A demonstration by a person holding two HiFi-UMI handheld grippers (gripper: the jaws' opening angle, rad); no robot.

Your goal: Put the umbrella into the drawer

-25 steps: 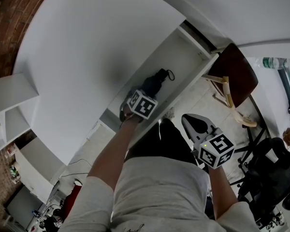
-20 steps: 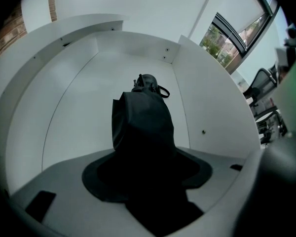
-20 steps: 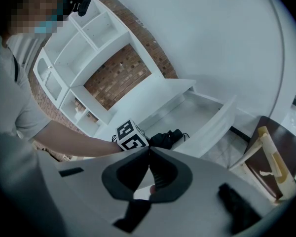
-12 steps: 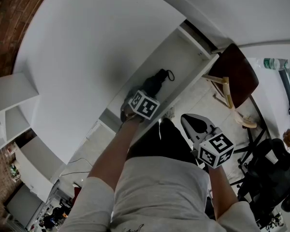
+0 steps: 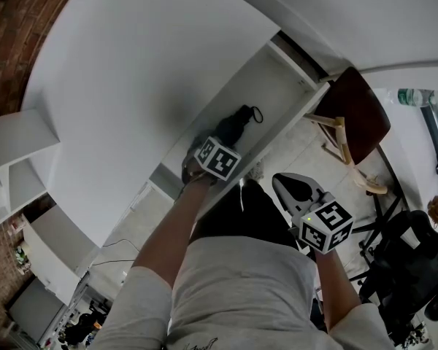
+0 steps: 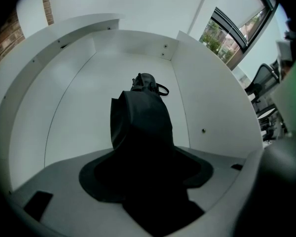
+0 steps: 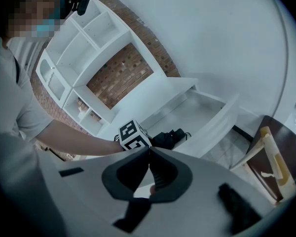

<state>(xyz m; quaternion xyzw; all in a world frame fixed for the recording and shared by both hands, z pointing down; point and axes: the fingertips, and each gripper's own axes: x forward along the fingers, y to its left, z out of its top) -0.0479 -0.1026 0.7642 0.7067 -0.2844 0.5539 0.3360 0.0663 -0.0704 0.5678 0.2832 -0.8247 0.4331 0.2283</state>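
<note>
The folded black umbrella [image 5: 237, 126] lies on the floor of the open white drawer [image 5: 292, 122], its strap loop toward the far end. My left gripper [image 5: 220, 140] points steeply down into the drawer over the umbrella's near end. In the left gripper view the umbrella [image 6: 140, 117] fills the space between the jaws, which have just been opening and now stand wide around it. My right gripper [image 5: 282, 182] hangs outside the drawer front, shut and holding nothing; in the right gripper view its fingertips [image 7: 149, 151] meet.
A dark wooden chair [image 5: 358, 111] stands just right of the drawer's far corner. A plastic bottle [image 5: 412, 95] lies on a table behind it. White shelves [image 7: 89, 38] against a brick wall stand to the left. The drawer's side wall [image 6: 207, 98] is close to the umbrella.
Nothing has visibly moved in the head view; both grippers and the umbrella keep their places.
</note>
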